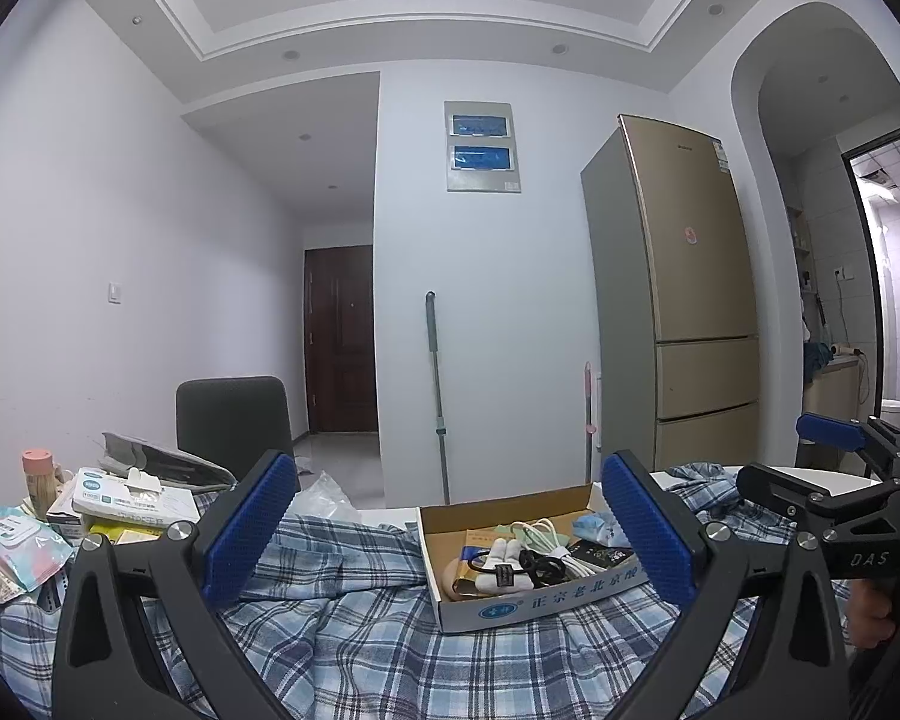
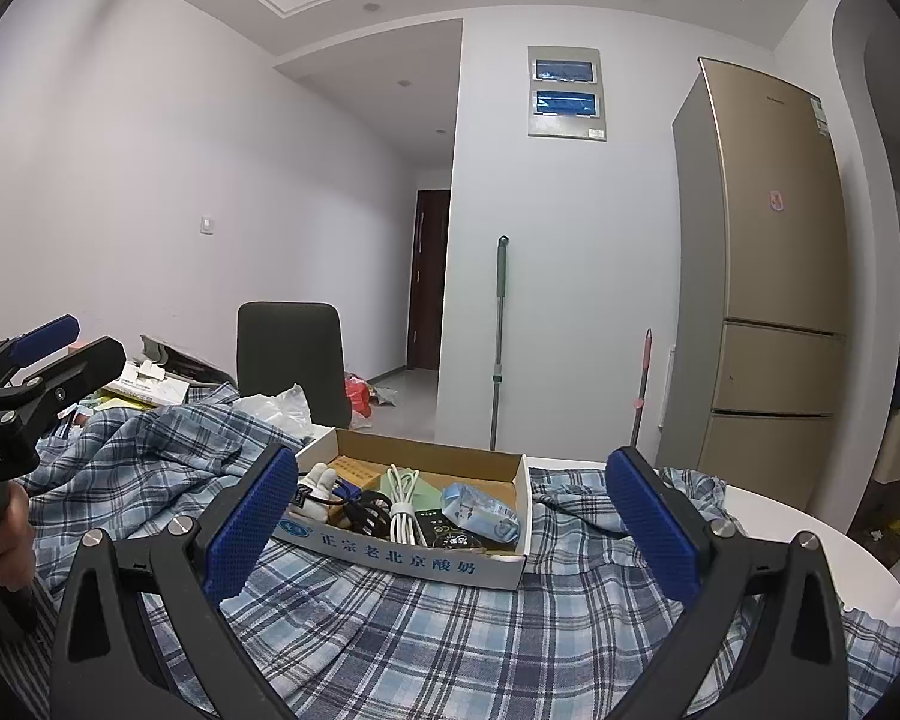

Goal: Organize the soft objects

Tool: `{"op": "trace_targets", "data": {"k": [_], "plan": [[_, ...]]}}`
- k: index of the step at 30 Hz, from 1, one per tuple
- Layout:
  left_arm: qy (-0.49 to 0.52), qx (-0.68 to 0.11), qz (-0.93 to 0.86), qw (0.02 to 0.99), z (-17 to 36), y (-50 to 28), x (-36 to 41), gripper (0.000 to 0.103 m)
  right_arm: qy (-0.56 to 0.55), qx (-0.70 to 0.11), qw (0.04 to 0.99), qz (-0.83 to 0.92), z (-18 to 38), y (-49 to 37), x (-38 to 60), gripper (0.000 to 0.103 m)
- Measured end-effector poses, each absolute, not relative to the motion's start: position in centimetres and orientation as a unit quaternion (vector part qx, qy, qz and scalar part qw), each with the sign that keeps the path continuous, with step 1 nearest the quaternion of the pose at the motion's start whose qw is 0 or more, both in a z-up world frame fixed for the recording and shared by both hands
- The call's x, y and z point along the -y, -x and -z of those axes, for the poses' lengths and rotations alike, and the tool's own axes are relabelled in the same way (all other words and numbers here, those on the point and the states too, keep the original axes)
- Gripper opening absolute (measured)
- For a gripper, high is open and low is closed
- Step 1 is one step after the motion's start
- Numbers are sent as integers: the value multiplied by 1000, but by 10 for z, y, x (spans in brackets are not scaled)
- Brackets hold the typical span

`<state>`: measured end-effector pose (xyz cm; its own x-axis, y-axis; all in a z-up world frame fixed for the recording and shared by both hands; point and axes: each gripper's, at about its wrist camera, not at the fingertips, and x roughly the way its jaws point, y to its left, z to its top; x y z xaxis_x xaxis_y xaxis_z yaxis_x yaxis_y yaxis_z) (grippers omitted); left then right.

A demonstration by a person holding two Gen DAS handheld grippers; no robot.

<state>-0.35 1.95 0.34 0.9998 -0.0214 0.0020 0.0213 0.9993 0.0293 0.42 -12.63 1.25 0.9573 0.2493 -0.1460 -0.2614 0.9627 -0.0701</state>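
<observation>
So far nothing is gripped: my left gripper [image 1: 450, 534] and right gripper [image 2: 453, 525] both hover with fingers spread wide and empty. I judge this the start, with the plaid shirt [image 2: 390, 630] to be gathered next, so a hem must be pinched. It lies rumpled under and ahead of both fingers, beneath the cardboard box [image 2: 402, 558] between them.

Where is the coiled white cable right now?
In both wrist views the white cable lies inside the cardboard box on the plaid cloth, between the white plush toy and the blue tissue pack.
</observation>
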Motion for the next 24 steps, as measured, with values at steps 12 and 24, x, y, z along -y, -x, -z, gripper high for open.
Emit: {"op": "trace_targets", "data": {"k": [12, 24], "plan": [[-13, 4, 10, 1000, -3, 6, -22, 103, 45, -68, 988, -130, -13, -4, 126, 102], [-13, 3, 10, 1000, -3, 6, -23, 103, 45, -67, 988, -128, -14, -4, 127, 102]]}}
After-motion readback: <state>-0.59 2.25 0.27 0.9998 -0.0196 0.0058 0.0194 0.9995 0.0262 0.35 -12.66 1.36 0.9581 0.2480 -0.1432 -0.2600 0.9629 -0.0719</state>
